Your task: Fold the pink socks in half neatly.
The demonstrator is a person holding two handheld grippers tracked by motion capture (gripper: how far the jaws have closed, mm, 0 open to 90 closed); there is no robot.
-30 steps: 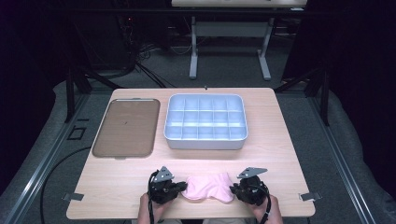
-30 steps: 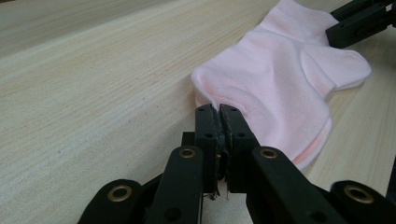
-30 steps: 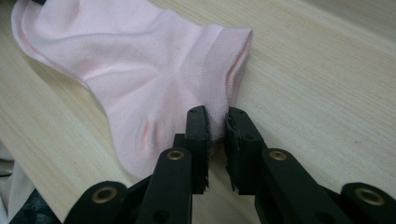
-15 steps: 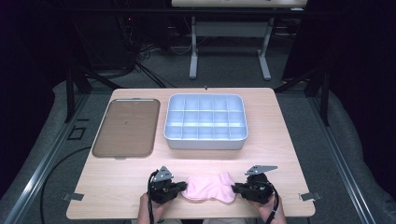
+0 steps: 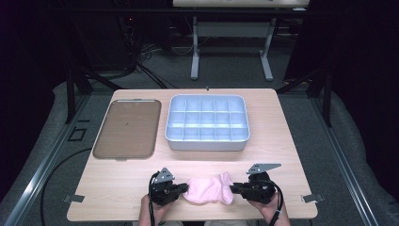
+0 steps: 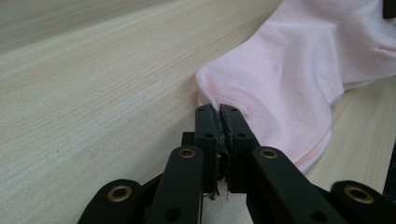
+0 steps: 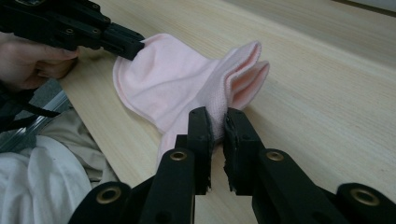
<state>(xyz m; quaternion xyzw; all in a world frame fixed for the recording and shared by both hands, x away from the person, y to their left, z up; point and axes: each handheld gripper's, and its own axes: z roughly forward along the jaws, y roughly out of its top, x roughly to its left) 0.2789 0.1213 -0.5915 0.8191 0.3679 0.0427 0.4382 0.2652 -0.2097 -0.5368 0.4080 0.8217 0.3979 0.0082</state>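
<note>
the pink sock (image 5: 209, 189) lies at the table's (image 5: 282, 141) near edge, stretched between both grippers. the left gripper (image 5: 184, 187) pinches its left end, and the right gripper (image 5: 234, 188) is clamped on its right end.

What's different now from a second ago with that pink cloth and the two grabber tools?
The right gripper has lifted a little, raising its end of the pink sock, which has bunched up from lying spread flat. Both pairs of jaws were already clamped on the sock and nothing was let go. The left gripper, the brown tray and the compartment box stayed put.
</note>
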